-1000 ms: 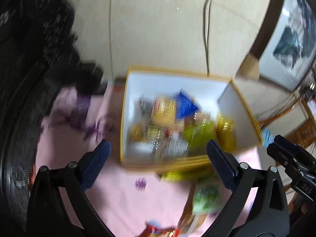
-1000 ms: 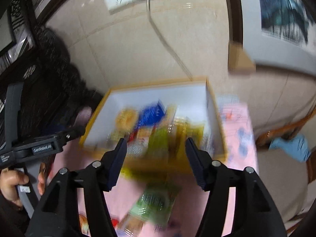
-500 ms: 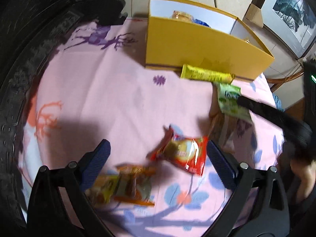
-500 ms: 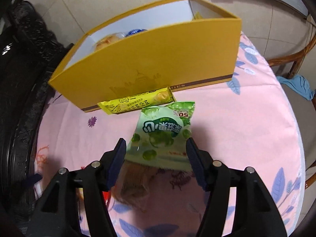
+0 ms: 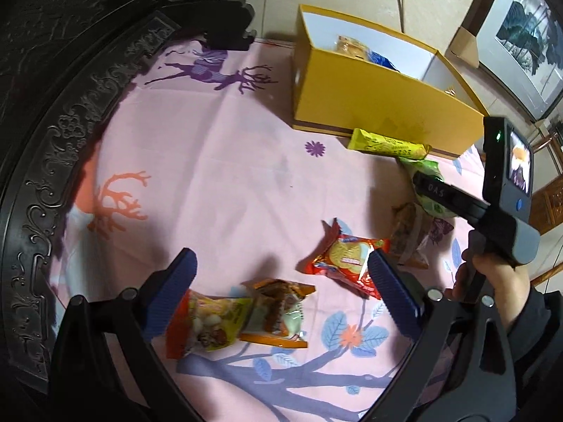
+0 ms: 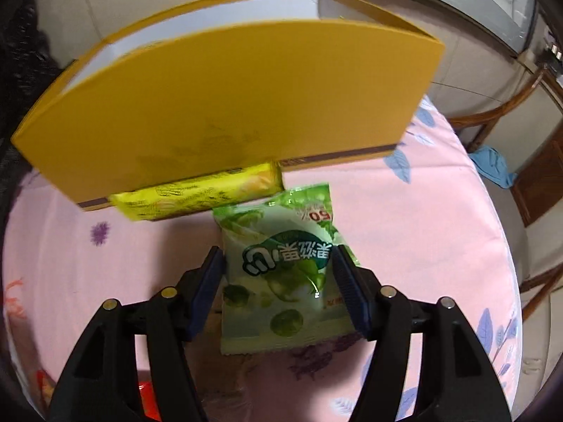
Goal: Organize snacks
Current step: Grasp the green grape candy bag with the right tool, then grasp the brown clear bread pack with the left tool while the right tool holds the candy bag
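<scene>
A yellow box (image 5: 373, 105) (image 6: 225, 102) with snacks inside stands at the far side of the pink cloth. A yellow bar (image 5: 387, 144) (image 6: 197, 197) lies against its front. My right gripper (image 6: 278, 274) is open, its fingers on either side of a green pea packet (image 6: 281, 270), which also shows in the left wrist view (image 5: 427, 190). My left gripper (image 5: 281, 281) is open and empty above an orange-green packet (image 5: 278, 313), a red-yellow packet (image 5: 207, 323) and a red biscuit packet (image 5: 348, 260). A brown packet (image 5: 408, 235) lies under the green one.
The round table has a dark carved rim (image 5: 52, 161). A wooden chair (image 6: 527, 183) with a blue cloth (image 6: 492, 168) stands at the right. A framed picture (image 5: 520, 35) leans on the tiled wall behind the box.
Both grippers dropped from above the box toward the table. The right gripper moved forward and now straddles the green packet. The left gripper moved closer to the near packets.
</scene>
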`<move>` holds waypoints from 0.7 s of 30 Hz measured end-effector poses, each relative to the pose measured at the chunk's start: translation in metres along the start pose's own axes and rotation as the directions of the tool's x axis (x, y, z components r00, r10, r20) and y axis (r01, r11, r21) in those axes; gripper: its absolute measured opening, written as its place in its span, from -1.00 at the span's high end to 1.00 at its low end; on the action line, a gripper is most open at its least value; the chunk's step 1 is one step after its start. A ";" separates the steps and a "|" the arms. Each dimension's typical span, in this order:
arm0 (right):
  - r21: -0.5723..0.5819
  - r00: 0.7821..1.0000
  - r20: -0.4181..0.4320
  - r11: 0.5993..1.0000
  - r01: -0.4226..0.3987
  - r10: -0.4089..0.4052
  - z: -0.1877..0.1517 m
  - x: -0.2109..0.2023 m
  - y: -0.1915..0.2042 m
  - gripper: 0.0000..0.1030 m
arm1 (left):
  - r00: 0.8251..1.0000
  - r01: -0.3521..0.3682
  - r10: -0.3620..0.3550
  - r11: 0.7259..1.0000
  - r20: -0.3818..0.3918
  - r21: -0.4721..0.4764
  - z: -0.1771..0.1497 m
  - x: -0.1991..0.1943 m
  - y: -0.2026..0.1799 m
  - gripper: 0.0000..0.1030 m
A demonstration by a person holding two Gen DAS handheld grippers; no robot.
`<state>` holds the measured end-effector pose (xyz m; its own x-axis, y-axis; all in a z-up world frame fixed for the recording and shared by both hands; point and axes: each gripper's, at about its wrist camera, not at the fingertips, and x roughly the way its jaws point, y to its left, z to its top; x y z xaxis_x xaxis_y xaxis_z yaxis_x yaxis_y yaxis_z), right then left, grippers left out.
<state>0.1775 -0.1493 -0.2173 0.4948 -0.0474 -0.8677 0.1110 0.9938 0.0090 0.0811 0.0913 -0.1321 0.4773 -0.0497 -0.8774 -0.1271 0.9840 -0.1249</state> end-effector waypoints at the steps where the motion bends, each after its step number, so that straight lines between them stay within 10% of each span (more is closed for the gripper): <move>1: -0.004 1.000 -0.028 1.000 0.009 -0.009 0.000 0.007 -0.001 -0.49 | 1.000 0.000 0.000 1.000 -0.003 -0.005 0.000 0.000 0.002 -0.92; 6: -0.049 0.998 -0.057 0.999 -0.008 0.006 -0.002 0.022 -0.002 -0.82 | 1.000 0.009 -0.009 1.000 -0.018 -0.011 -0.002 0.002 0.002 -0.92; 12: -0.106 0.998 -0.006 0.993 -0.062 0.061 0.003 0.013 -0.016 0.22 | 1.000 0.023 -0.023 1.000 -0.021 0.009 -0.002 0.004 -0.005 -0.92; 21: -0.102 0.992 0.002 0.987 -0.127 0.128 0.004 -0.011 -0.041 0.59 | 0.995 0.095 -0.091 0.992 -0.052 0.083 -0.009 0.017 -0.043 -0.92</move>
<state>0.1716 -0.1896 -0.2063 0.5063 0.0802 -0.8586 -0.0417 0.9968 0.0685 0.0873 0.0467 -0.1460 0.4410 -0.1477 -0.8853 -0.0085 0.9856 -0.1686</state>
